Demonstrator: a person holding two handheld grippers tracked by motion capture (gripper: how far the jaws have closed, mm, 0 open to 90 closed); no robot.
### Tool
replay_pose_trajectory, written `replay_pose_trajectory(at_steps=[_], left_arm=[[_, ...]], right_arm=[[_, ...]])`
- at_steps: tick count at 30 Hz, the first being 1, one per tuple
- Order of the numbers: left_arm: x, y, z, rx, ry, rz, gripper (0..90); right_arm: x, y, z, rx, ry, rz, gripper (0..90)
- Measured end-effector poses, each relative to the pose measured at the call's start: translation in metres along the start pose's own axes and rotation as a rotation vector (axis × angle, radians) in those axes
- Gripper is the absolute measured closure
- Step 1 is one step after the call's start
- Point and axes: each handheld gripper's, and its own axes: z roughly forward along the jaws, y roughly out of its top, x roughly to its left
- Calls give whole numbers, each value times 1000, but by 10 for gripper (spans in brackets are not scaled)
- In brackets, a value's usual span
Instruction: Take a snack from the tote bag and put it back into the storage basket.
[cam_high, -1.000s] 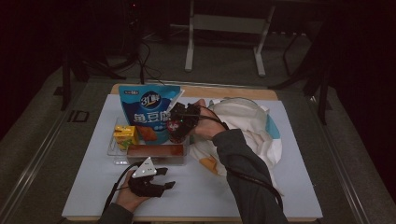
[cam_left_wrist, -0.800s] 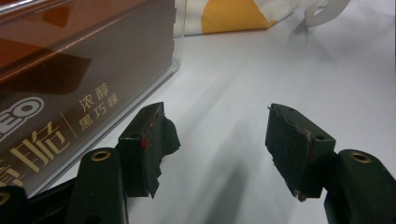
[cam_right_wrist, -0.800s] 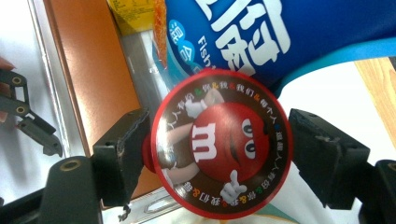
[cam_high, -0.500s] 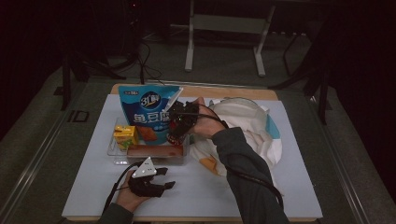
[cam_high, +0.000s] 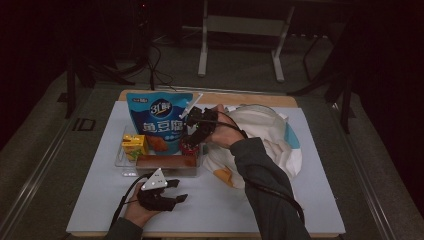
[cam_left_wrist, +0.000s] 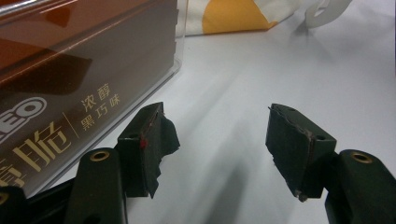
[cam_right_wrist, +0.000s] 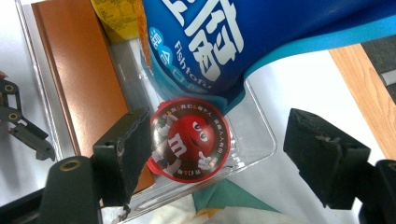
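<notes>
Sitting in the near right corner of the clear tray (cam_right_wrist: 261, 140): the red candy tub (cam_right_wrist: 189, 139), beside the brown box (cam_right_wrist: 79, 79) and under the blue snack bag (cam_right_wrist: 243, 37). Hovering over it, jaws standing wide and holding nothing: the right gripper (cam_right_wrist: 215, 154). Apparently lining up for a pick; needing to lower and close on the lid. Resting wide open and empty on the table (cam_high: 250, 210): the left gripper (cam_high: 172, 192).

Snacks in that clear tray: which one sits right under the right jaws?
The round red M&M's tub, in the clear tray, beside the brown box. It is the only round one; the blue Fishtofu bag stands behind.
</notes>
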Motion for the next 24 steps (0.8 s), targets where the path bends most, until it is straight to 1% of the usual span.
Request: replay_pose_trajectory(at_steps=[5, 15, 18, 24], left_arm=[[0, 0, 0, -1, -1, 0, 382], [0, 0, 0, -1, 1, -1, 382], [0, 0, 0, -3, 1, -3, 382], [0, 0, 0, -3, 1, -4, 382]], right_arm=[[0, -2, 0, 0, -2, -4, 240], [-4, -9, -6, -26, -9, 24, 248], [-6, -12, -10, -41, -8, 43, 249], [-9, -19, -14, -45, -12, 53, 291]])
